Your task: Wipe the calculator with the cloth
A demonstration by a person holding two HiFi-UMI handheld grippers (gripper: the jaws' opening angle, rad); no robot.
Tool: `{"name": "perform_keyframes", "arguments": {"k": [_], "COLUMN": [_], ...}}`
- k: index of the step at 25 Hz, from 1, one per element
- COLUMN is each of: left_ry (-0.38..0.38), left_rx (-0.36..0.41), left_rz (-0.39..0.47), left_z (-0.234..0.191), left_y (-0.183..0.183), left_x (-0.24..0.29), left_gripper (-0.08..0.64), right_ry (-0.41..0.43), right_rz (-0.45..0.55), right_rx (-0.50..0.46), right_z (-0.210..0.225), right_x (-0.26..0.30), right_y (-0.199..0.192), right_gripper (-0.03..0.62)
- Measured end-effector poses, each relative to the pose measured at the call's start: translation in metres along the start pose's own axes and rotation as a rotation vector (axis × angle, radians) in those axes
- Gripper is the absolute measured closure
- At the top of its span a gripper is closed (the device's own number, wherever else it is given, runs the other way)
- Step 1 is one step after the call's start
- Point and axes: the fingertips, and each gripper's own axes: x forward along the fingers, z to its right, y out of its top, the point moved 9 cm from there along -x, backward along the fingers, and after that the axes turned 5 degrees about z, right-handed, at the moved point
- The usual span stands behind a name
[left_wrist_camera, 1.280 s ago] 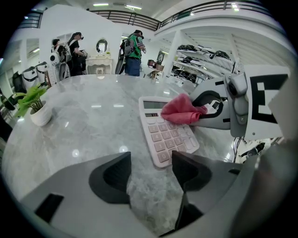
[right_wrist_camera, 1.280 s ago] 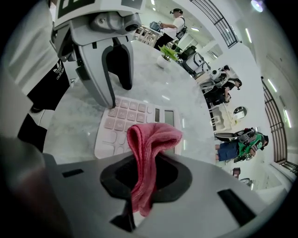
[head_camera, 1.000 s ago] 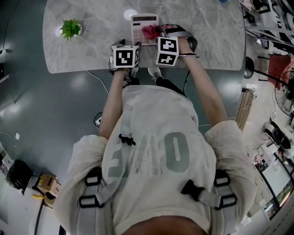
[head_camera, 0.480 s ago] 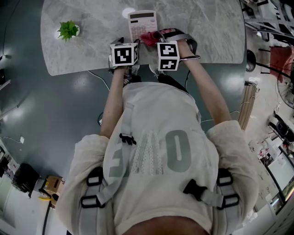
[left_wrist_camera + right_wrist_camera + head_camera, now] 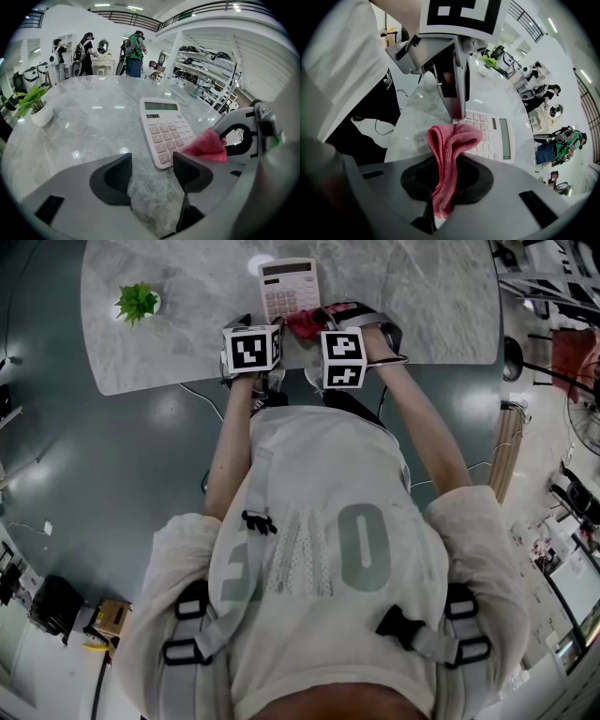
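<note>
Pink cloth [image 5: 449, 140] stands pinched in the right claw [image 5: 445, 180]. The jaws are clenched on its lower part, and its folded end sticks out ahead of them. That end lies on the near key rows of the white calculator [image 5: 493, 133], at the corner closest to this claw.

The calculator lies flat on the marble counter [image 5: 412, 296], its display at the end far from both claws.

The left claw [image 5: 152, 171] is released. Its jaws stand apart over bare counter with nothing between them, and the calculator's near edge lies just ahead of its right jaw.

A small potted plant [image 5: 137, 302] sits well off to the left claw's outer side.

The wiping looks to be in hand, with only the near corner covered. The next move probably calls for drawing the cloth across the keys and up to the display with light pressure. The left claw may need to steady the case so it does not slide.
</note>
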Motion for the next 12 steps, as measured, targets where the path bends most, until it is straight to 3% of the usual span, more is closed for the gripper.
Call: {"name": "perform_keyframes", "arguments": {"k": [12], "left_ry": [-0.006], "left_rx": [-0.010], "left_rz": [0.014], "left_z": [-0.0003], "left_y": [-0.0008], "left_x": [-0.0013], "left_gripper": [0.276], "right_ry": [0.011], "right_rz": [-0.002], "right_rx": [-0.028], "right_z": [-0.0035], "right_x": [-0.0013], "right_y": [0.0007], "right_gripper": [0.537]}}
